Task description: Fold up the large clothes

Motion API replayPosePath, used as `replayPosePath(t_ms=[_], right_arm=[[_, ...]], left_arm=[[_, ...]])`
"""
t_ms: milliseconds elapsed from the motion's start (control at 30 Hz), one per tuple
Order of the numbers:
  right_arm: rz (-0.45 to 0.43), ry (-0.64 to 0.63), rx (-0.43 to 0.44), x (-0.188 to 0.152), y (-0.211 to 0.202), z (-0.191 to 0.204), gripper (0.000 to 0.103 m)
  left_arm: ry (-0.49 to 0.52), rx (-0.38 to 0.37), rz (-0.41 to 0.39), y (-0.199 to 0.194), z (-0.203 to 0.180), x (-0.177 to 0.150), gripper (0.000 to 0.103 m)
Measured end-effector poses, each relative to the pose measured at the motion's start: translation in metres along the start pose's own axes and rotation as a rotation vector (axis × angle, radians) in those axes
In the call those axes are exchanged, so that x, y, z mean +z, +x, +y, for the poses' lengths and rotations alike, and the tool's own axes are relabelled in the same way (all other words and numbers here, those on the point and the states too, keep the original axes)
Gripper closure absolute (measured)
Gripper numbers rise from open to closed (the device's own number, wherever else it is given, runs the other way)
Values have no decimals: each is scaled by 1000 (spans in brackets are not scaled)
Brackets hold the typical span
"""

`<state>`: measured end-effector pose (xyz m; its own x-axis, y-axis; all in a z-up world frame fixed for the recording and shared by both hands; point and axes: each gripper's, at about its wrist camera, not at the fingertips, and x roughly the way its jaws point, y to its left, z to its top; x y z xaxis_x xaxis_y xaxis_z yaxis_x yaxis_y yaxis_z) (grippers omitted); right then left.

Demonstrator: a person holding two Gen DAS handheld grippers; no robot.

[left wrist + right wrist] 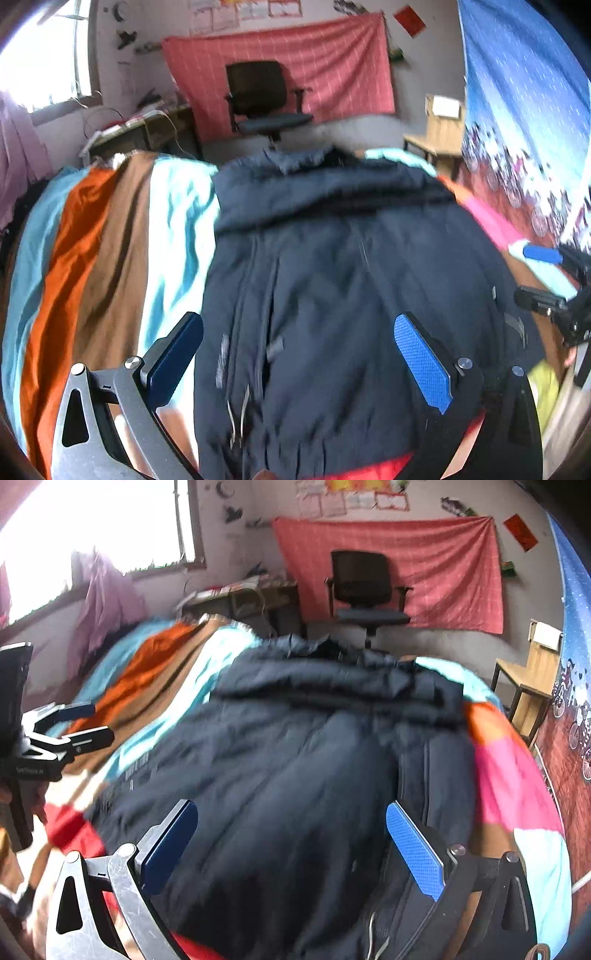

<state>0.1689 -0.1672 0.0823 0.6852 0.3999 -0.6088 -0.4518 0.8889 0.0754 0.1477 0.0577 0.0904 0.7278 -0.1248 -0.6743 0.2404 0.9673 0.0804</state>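
Both grippers, left (298, 363) & right (291, 845), gape wide w/ nothing held; dark jacket (332, 277) lies flat on striped bedspread (110, 240) right under & ahead. Risk: puffy fabric, pinch only top layer, fold goes lopsided

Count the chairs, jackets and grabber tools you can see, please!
Chairs: 2, a black office chair and a wooden chair.
Jackets: 1, the dark jacket.
Grabber tools: 2, the left gripper and the right gripper.
Total: 5.
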Motion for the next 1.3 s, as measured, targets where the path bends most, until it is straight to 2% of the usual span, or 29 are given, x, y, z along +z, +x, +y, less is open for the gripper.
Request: replayPosePath(t_ms=[100, 267, 400, 567, 767, 867, 1167, 1300], right_arm=[[59, -34, 11, -21, 0, 7, 0], [134, -94, 13, -53, -3, 17, 0], [190, -147, 17, -74, -2, 29, 0], [283, -203, 2, -102, 8, 43, 0], [354, -238, -80, -119, 22, 51, 0], [364, -271, -123, -125, 25, 54, 0], [388, -286, -246, -131, 35, 44, 0], [405, -297, -306, -134, 41, 38, 0]], left_arm=[[49, -34, 57, -3, -4, -26, 2], [167, -39, 118, -8, -11, -63, 2], [228, -18, 210, 0, -15, -95, 2], [275, 25, 262, 10, -11, -122, 2], [387, 114, 260, 23, -18, -136, 2], [412, 161, 242, 32, -21, -138, 2], [460, 166, 247, 49, -29, -142, 2], [453, 194, 234, 55, -30, -145, 2]])
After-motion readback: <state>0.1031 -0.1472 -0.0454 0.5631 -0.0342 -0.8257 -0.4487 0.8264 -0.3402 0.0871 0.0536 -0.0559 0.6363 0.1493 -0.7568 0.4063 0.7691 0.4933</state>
